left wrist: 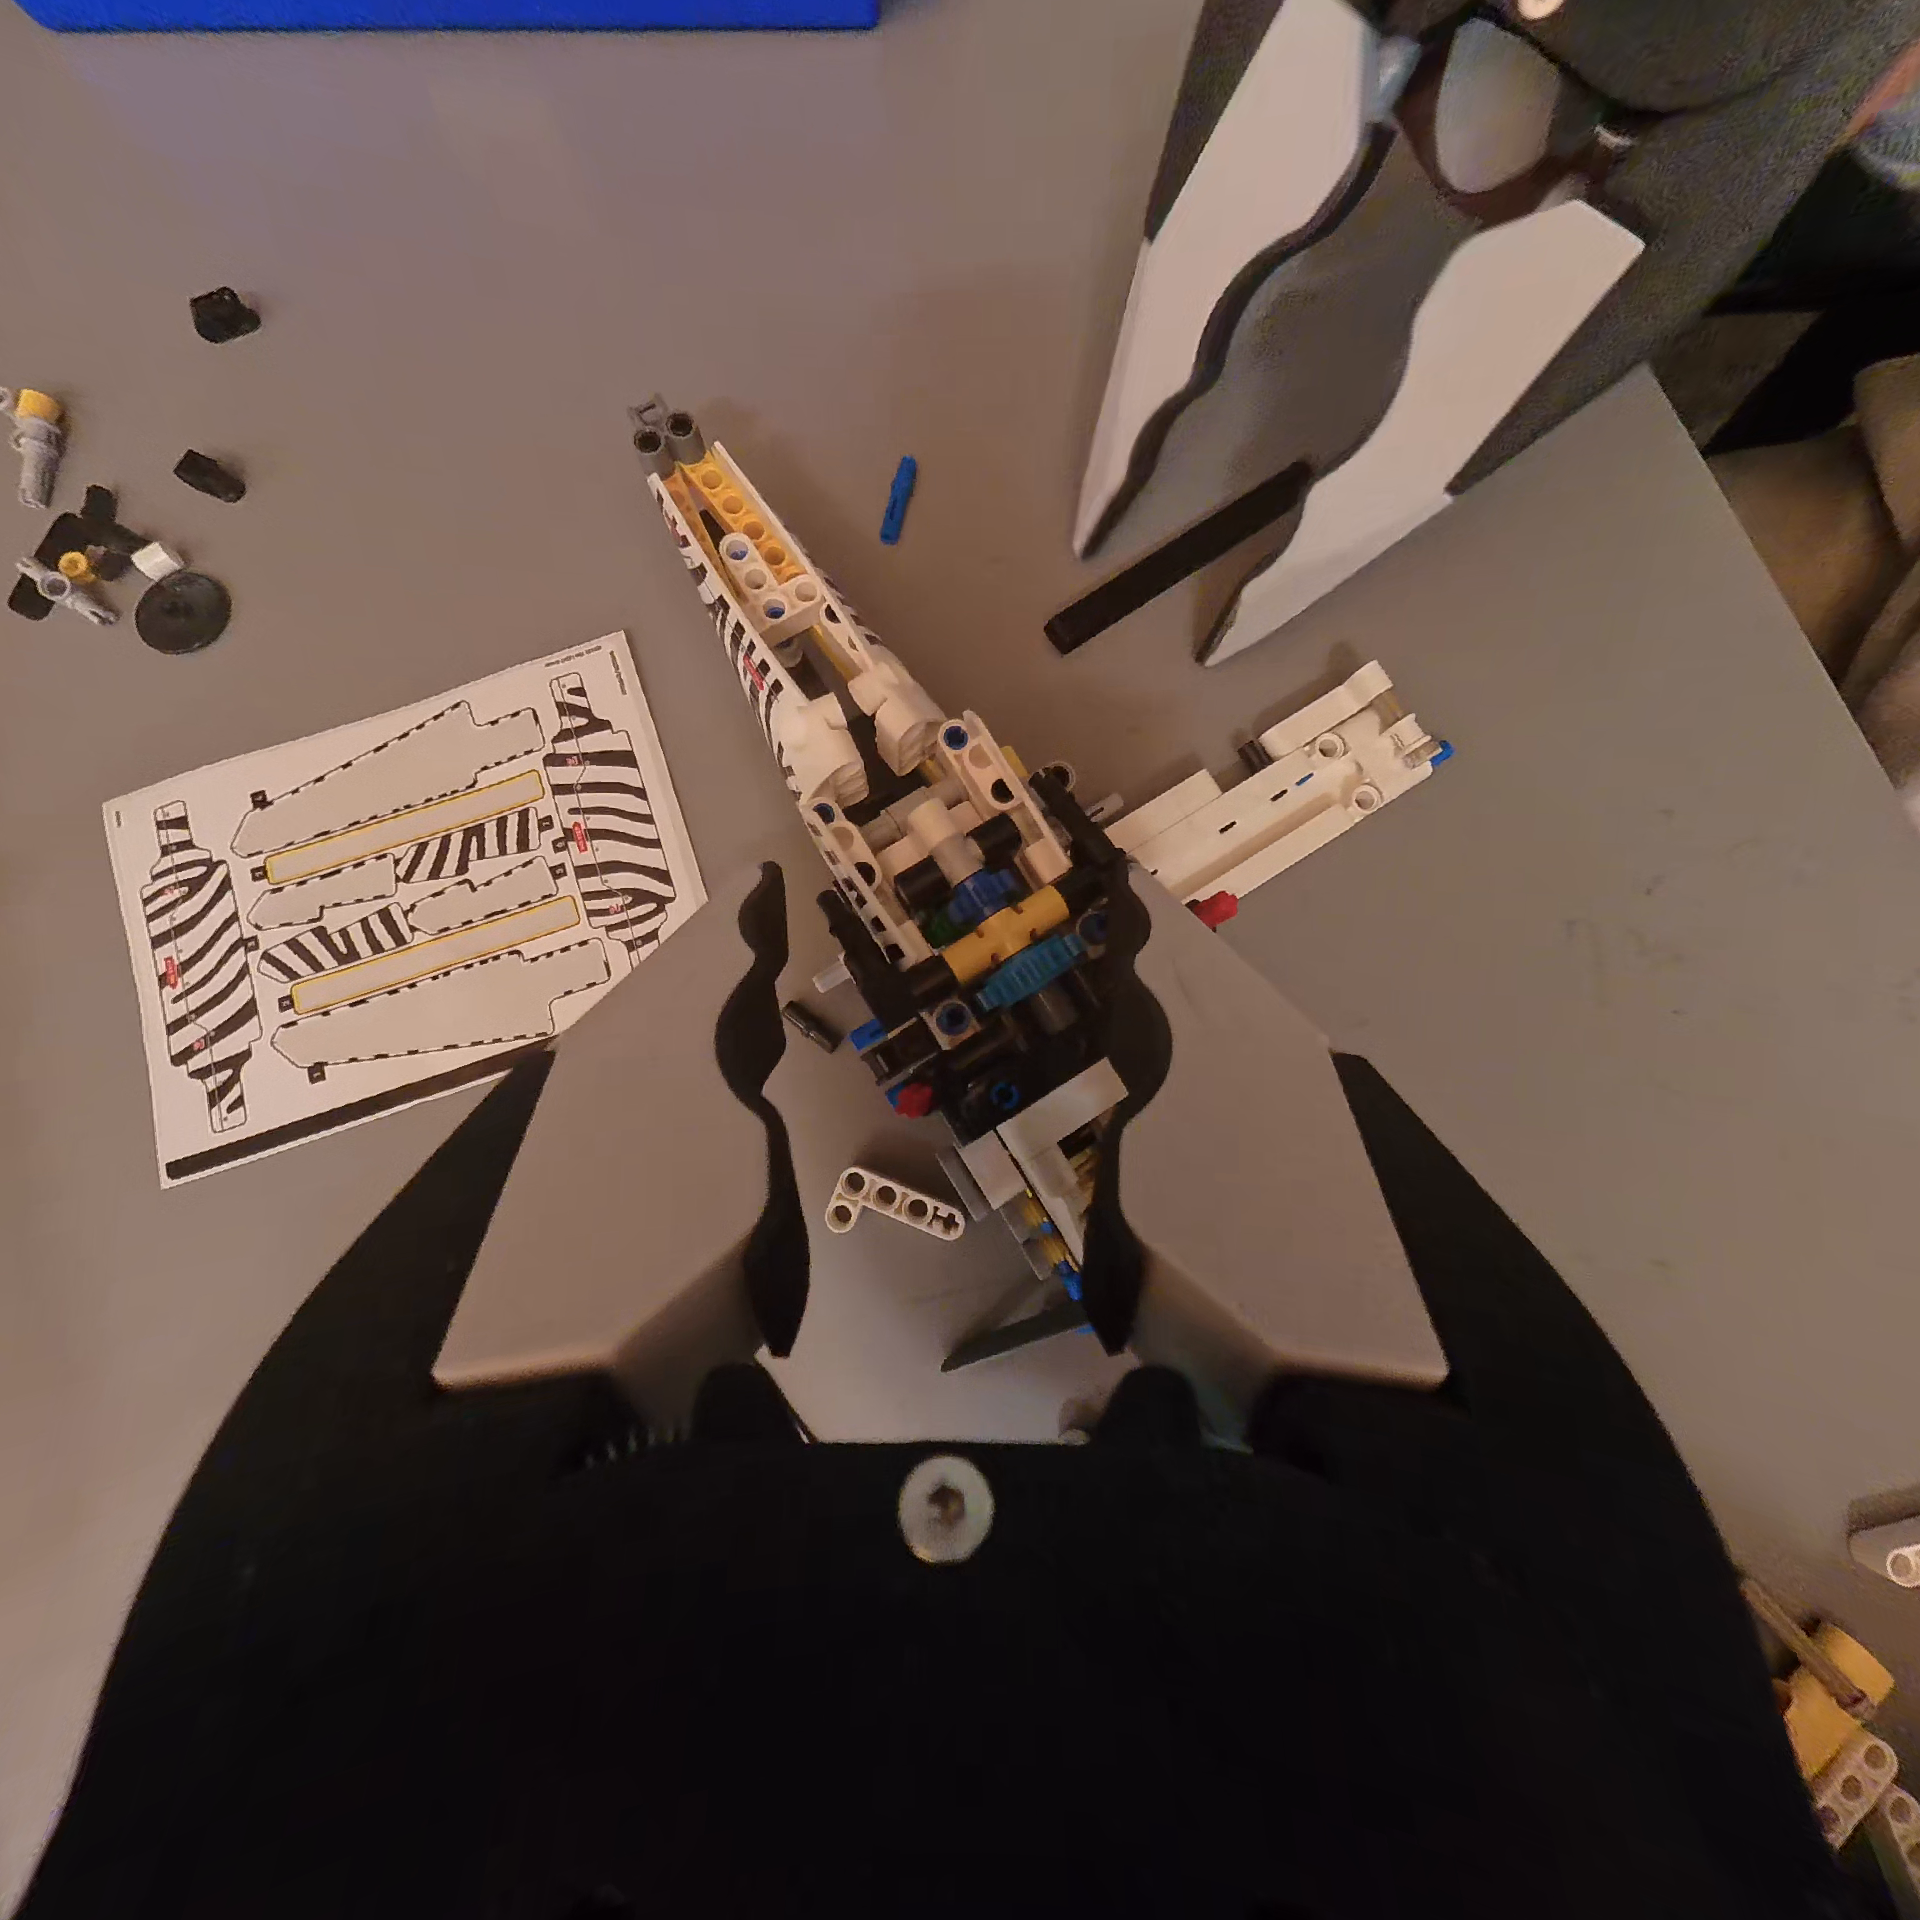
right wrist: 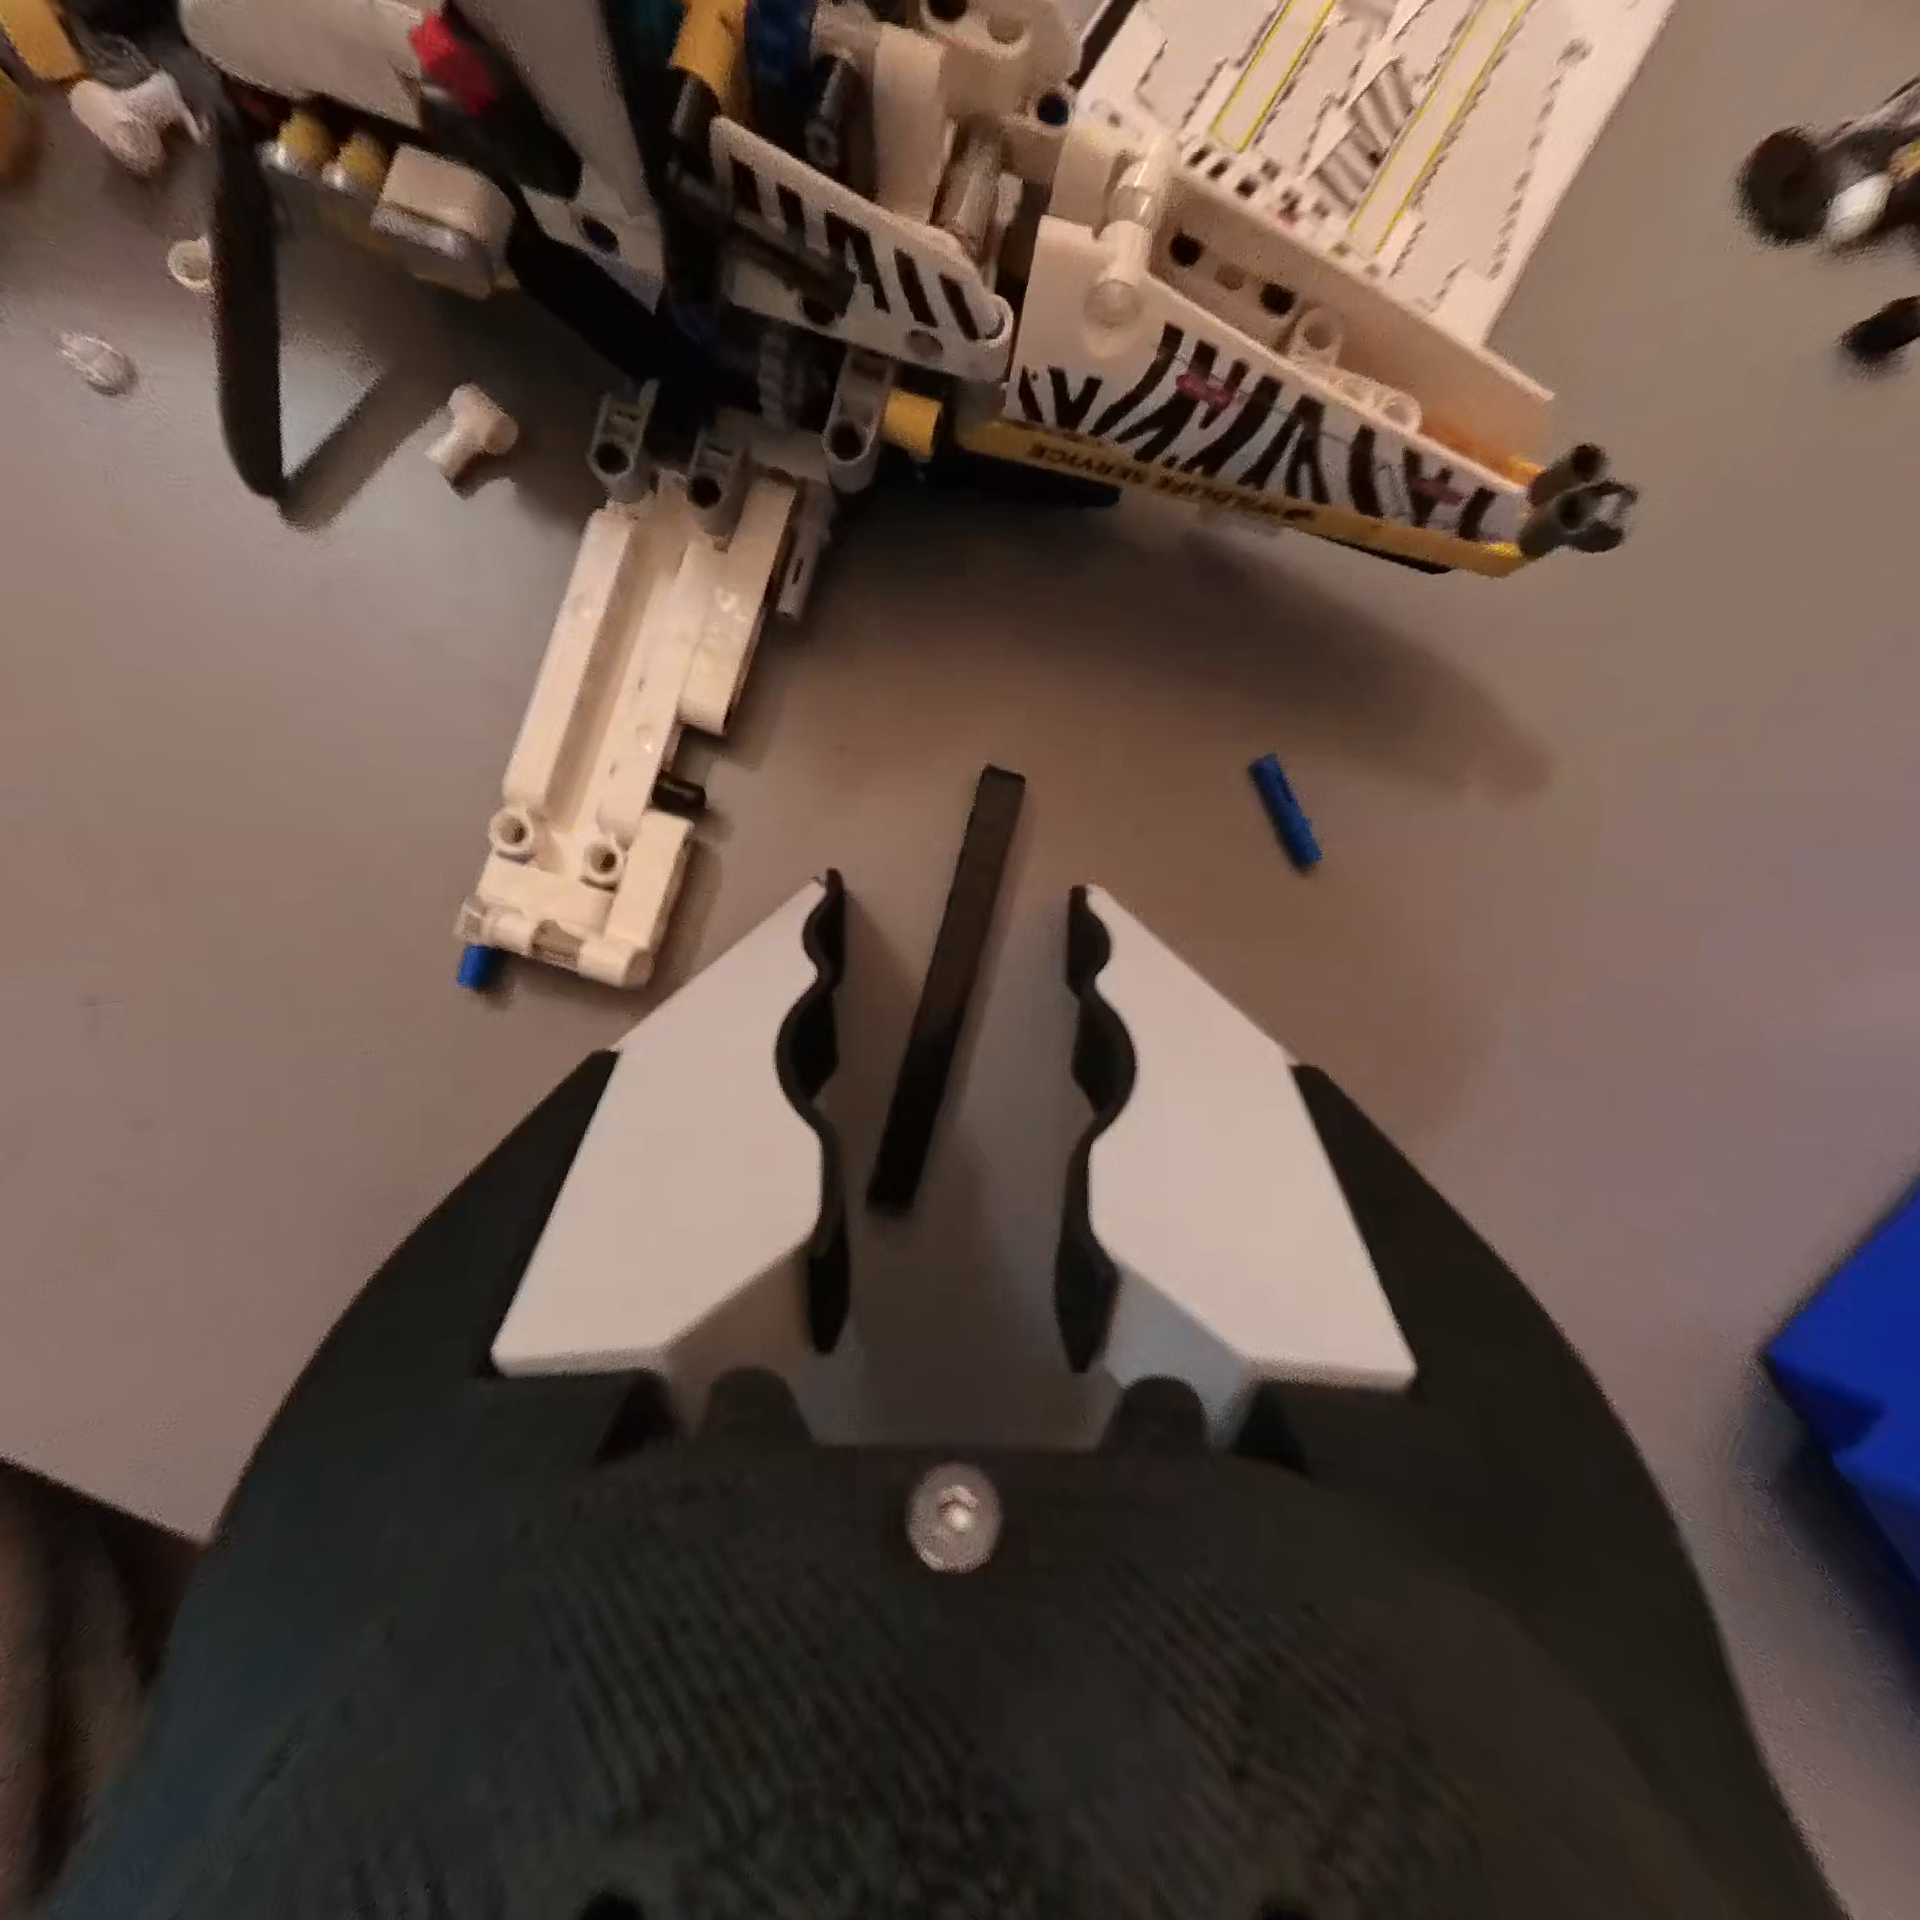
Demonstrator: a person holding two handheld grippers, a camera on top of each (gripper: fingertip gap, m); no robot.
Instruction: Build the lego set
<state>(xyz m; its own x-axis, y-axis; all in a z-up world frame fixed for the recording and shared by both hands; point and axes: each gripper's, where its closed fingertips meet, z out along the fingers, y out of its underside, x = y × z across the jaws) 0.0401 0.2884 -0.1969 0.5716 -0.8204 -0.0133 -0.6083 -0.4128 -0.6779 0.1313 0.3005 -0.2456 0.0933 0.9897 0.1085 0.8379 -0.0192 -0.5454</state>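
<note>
A partly built Lego Technic model (left wrist: 894, 727) with zebra-striped white panels and a yellow beam lies on the grey table; it also shows in the right wrist view (right wrist: 1143, 395). A white wing section (left wrist: 1288, 779) sticks out to its side. My left gripper (left wrist: 951, 883) is open and straddles the model's black geared end, right finger against it, left finger a little apart. My right gripper (right wrist: 954, 888) is open, low over the table. A long black beam (right wrist: 945, 997) lies flat between its fingers, touching neither. The left wrist view shows this gripper (left wrist: 1148, 597) and beam (left wrist: 1174, 561).
A sticker sheet (left wrist: 395, 894) lies left of the model. A blue pin (left wrist: 898, 499) and a white L-shaped liftarm (left wrist: 894, 1200) lie loose. Small parts (left wrist: 104, 551) sit at far left, more parts (left wrist: 1839, 1704) at bottom right. A blue bin (right wrist: 1849, 1371) stands nearby. The table edge (left wrist: 1766, 582) runs close on the right. The gap from one gripper's tips to the other's is roughly 11 centimetres. Between my right fingertips and the white wing section (left wrist: 1288, 779) there is roughly 4 centimetres. Seen from the right wrist view (right wrist: 608, 777) as well.
</note>
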